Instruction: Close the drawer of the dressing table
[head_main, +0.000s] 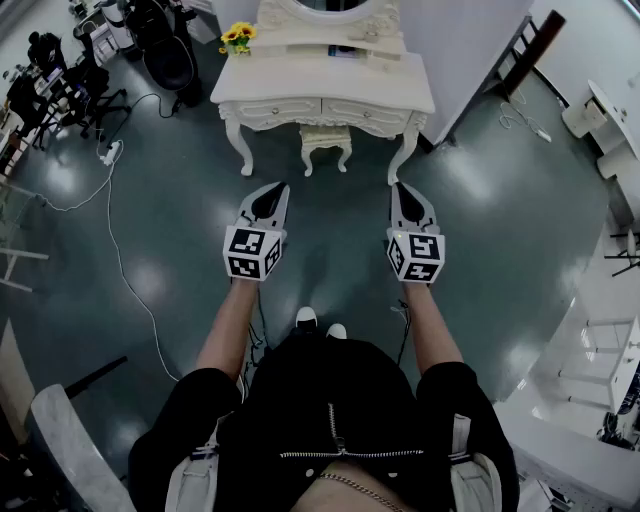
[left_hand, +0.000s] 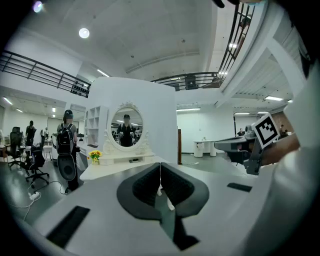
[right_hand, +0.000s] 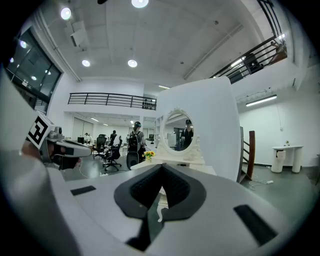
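- Left gripper (head_main: 268, 203): jaws pressed fully together, nothing between them and touching nothing. It's just held out in the air over the floor (head_main: 330, 240).
- Right gripper (head_main: 408, 205): same deal, jaws tight together, empty, no contact with anything.
- Both point roughly level toward the furniture, side by side with a gap between them.
- Count: two grippers, one white dressing table (head_main: 330, 92), two drawer fronts (head_main: 275, 110) on its front edge, one small stool (head_main: 326, 140) tucked under the middle, one oval mirror (left_hand: 126, 127) on top, and one bunch of yellow flowers (head_main: 238, 35) on the table's left end.
- The dressing table stands straight ahead of the grippers and well apart from them, with bare floor in between. In the head view the left tip lines up with the table's left leg and the right tip with its right leg.
- Honestly can't tell from here whether either drawer sticks out.
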